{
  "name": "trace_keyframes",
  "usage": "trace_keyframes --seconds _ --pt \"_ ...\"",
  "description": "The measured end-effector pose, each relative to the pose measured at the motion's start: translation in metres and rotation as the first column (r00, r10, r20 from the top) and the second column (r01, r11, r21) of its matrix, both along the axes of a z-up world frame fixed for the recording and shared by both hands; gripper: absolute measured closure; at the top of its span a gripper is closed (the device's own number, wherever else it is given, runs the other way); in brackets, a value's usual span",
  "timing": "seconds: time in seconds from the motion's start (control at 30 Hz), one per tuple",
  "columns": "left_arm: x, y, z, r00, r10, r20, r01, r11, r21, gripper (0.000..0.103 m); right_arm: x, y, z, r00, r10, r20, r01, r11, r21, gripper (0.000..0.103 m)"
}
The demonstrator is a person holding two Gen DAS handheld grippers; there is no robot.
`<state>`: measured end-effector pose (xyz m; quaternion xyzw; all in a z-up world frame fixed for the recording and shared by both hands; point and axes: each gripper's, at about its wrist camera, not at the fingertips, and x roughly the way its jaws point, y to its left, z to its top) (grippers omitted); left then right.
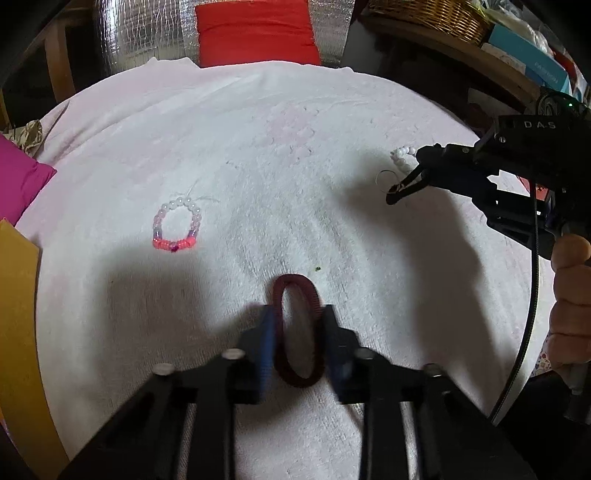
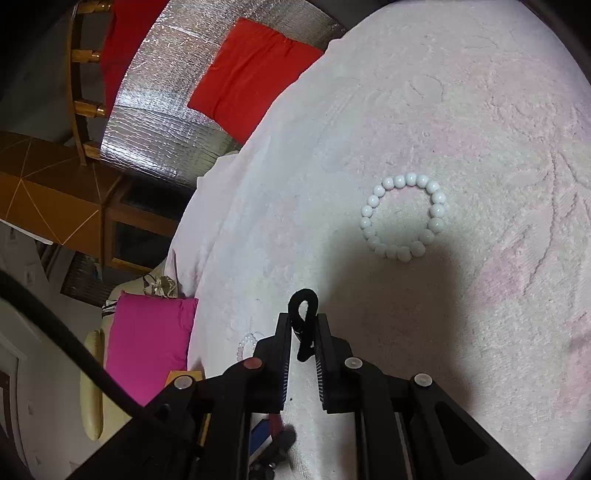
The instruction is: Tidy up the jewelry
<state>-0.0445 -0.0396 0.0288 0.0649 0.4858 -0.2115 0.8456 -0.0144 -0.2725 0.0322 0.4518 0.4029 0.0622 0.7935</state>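
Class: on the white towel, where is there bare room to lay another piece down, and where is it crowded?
Free: the broad middle of the towel, between the pink bracelet and the white bracelet, and the far side toward the red cushion. Crowded: the near edge, around the maroon band in the left gripper.

Pale pink towel [image 1: 258, 147] over table, red cushion [image 1: 255, 33], silver foil backing [image 2: 166, 122], wicker basket [image 1: 432, 14]
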Motion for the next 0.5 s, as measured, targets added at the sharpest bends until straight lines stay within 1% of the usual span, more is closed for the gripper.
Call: trace_keyframes --seconds 0.03,0.17,0.3,0.5 --pt "0.0 0.0 0.001 1.0 0.0 0.001 0.0 1.0 -0.008 0.09 -0.001 -0.001 0.0 1.0 0.0 0.002 0.0 1.0 -0.002 0.09" --pt "0.003 0.005 0.005 0.999 0.026 0.026 -0.026 0.999 -0.019 0.095 -0.002 -0.004 0.001 1.0 -0.001 0.007 0.001 1.0 0.0 0.09" --pt "0.008 0.014 0.012 0.996 0.076 0.047 -0.074 0.996 -0.047 0.095 -0.002 -0.002 0.004 1.0 0.017 0.026 -0.017 1.0 -0.003 0.09" --pt "0.01 0.025 0.019 0.989 0.125 0.072 -0.122 0.991 -0.052 0.095 -0.003 0.006 0.011 0.996 0.054 0.072 -0.054 0.999 -0.002 0.09"
